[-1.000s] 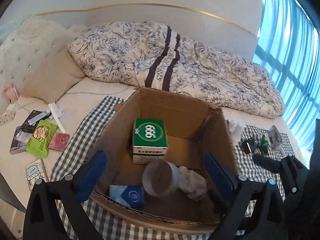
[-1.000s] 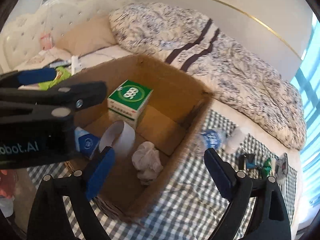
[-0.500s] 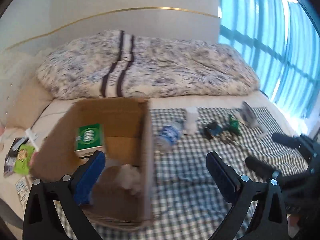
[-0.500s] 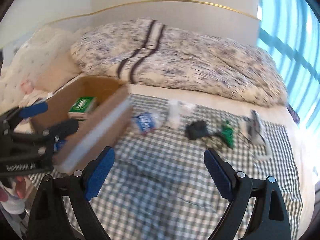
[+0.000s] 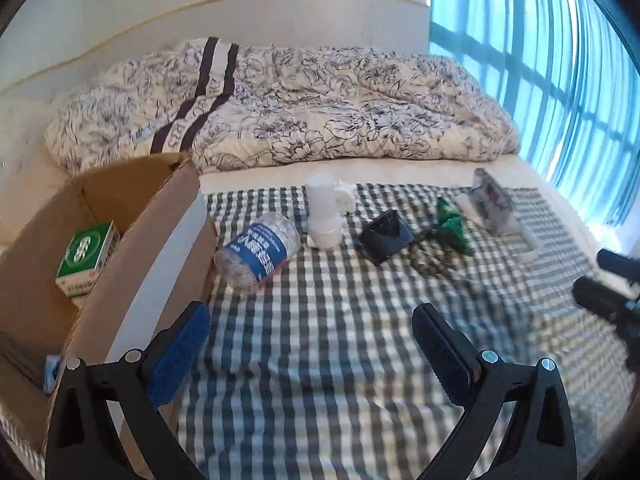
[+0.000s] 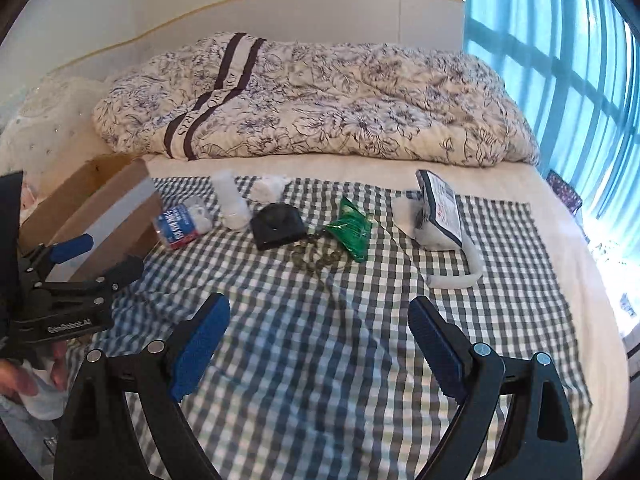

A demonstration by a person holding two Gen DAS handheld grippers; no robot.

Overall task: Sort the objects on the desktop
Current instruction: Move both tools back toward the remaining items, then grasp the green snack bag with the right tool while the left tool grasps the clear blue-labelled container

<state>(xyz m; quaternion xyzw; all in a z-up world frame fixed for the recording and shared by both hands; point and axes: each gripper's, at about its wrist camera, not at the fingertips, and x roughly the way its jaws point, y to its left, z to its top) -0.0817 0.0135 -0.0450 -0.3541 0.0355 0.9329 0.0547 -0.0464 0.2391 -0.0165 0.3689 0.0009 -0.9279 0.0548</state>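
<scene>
A checked cloth (image 5: pixel 320 340) is spread on the bed, with a rumpled quilt (image 5: pixel 300 108) heaped behind it. A cardboard box (image 5: pixel 132 248) is set at the cloth's left edge, and a carton (image 5: pixel 86 258) is seen inside it. A plastic bottle (image 5: pixel 258 254) is laid on its side just right of the box. To its right, a white container (image 5: pixel 324 216), a dark pouch (image 5: pixel 384 236), a foil packet (image 5: pixel 450 226) and a flat pack (image 5: pixel 492 204) are ranged in a row. 2 grippers are held before the cloth
</scene>
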